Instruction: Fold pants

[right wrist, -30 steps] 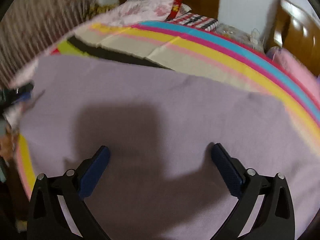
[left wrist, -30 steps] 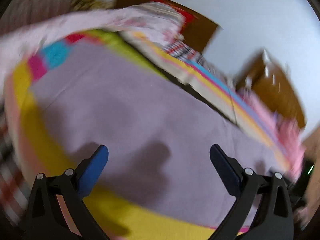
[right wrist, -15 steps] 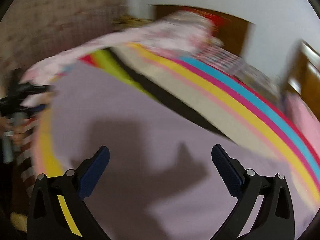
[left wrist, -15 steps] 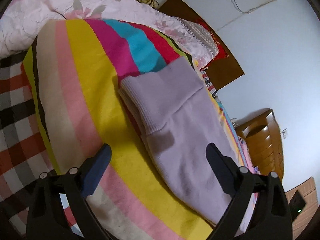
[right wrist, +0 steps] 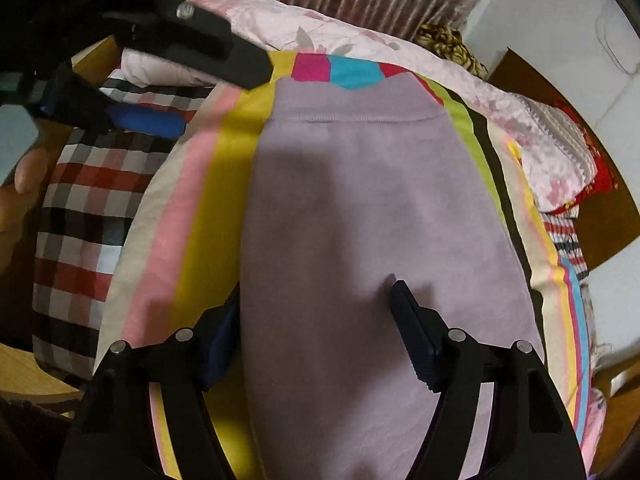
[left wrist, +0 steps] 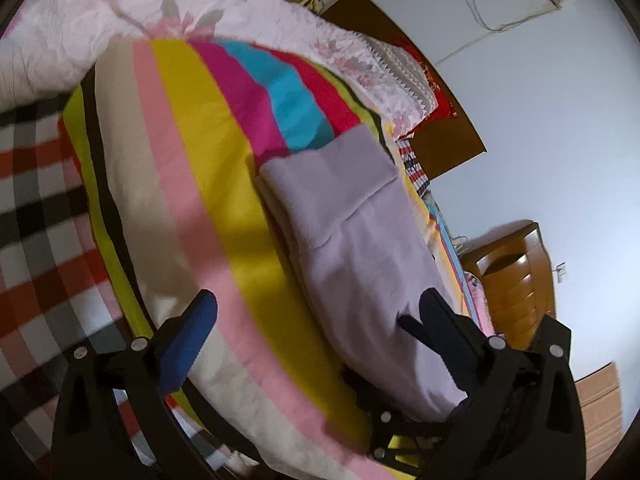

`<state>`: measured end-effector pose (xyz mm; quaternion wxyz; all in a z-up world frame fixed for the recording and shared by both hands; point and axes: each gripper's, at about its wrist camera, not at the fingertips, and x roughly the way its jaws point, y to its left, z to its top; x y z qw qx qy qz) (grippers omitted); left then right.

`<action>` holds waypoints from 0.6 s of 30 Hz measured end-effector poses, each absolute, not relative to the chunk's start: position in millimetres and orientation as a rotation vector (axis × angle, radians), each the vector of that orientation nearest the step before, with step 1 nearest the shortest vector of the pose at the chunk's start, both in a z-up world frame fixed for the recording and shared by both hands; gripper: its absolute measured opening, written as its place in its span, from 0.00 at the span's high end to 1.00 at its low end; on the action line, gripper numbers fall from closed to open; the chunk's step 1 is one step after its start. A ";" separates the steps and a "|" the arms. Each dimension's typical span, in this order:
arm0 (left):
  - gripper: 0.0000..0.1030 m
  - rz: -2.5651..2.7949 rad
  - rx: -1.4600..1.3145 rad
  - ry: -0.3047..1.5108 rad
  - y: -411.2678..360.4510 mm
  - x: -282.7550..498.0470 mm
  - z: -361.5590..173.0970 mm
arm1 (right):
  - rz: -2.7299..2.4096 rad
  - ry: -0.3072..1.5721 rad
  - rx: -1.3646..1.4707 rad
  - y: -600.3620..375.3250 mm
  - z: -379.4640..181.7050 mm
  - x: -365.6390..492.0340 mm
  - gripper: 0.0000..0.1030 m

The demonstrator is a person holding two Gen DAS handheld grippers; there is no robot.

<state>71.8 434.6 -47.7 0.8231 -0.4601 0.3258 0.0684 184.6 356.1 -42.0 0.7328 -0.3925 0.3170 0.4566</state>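
The lilac pants (right wrist: 360, 220) lie folded lengthwise on the striped bedspread (right wrist: 192, 216), waistband at the far end. In the left wrist view the pants (left wrist: 360, 232) run from centre to lower right. My left gripper (left wrist: 316, 320) is open and empty, off the pants' left edge above the bedspread (left wrist: 192, 184); it shows in the right wrist view (right wrist: 160, 92) at upper left. My right gripper (right wrist: 316, 332) is open at the near end of the pants, its left finger (right wrist: 224, 344) under the cloth's edge and its right finger (right wrist: 412, 340) on top.
A plaid blanket (right wrist: 92, 216) lies left of the bedspread. A pink floral quilt (left wrist: 120, 12) and pillows sit at the far side. A wooden headboard (left wrist: 440, 120) and a wooden dresser (left wrist: 516, 276) stand by the white wall.
Both grippers swung from close over the flat lilac cloth to new spots. The left pulled back off the pants' side. The right came to the near end, straddling the cloth's edge.
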 end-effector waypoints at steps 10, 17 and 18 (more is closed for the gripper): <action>0.02 0.009 -1.093 0.671 420.0 95.3 -66.5 | 1.033 0.833 -0.477 327.2 -25.9 218.0 0.74; 0.06 0.011 -1.136 0.531 441.7 127.9 -77.4 | 1.043 0.831 -0.474 327.8 -27.0 212.7 0.73; 0.17 0.012 -1.135 0.514 444.6 130.9 -77.1 | 1.052 0.842 -0.467 327.4 -27.4 213.7 0.72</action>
